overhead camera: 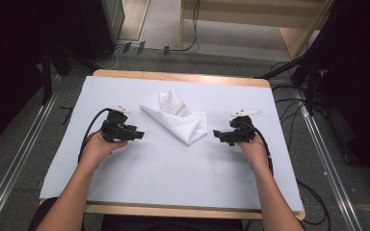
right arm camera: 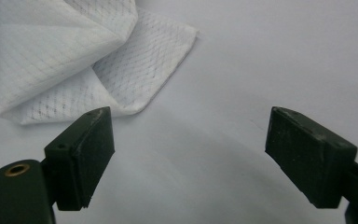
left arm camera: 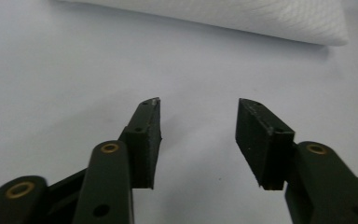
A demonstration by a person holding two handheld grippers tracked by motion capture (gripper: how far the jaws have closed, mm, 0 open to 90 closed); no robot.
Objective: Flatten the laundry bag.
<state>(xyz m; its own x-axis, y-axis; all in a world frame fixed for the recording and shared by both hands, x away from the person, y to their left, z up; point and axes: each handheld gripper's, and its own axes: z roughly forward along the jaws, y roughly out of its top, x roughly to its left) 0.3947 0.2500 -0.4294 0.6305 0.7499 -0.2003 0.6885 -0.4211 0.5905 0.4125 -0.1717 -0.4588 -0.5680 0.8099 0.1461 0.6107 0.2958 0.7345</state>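
Observation:
A white cloth (overhead camera: 178, 117) with a fine diamond weave lies folded and rumpled on the pale sheet at the table's middle. My left gripper (overhead camera: 139, 134) rests low on the sheet to the cloth's left, pointing toward it, jaws apart with nothing between them. In the left gripper view the cloth (left arm camera: 242, 18) runs along the top, beyond my left gripper (left arm camera: 198, 105). My right gripper (overhead camera: 217, 134) sits to the cloth's right, pointing left at it, jaws wide and empty. The right gripper view has a cloth (right arm camera: 74, 60) corner at upper left, just past my right gripper (right arm camera: 189, 114).
The pale sheet (overhead camera: 173, 163) covers a wooden table (overhead camera: 183, 77) whose edge shows at the back and front. Cables trail from both grippers over the sheet. Dark stands and cables (overhead camera: 289, 72) crowd the floor on both sides.

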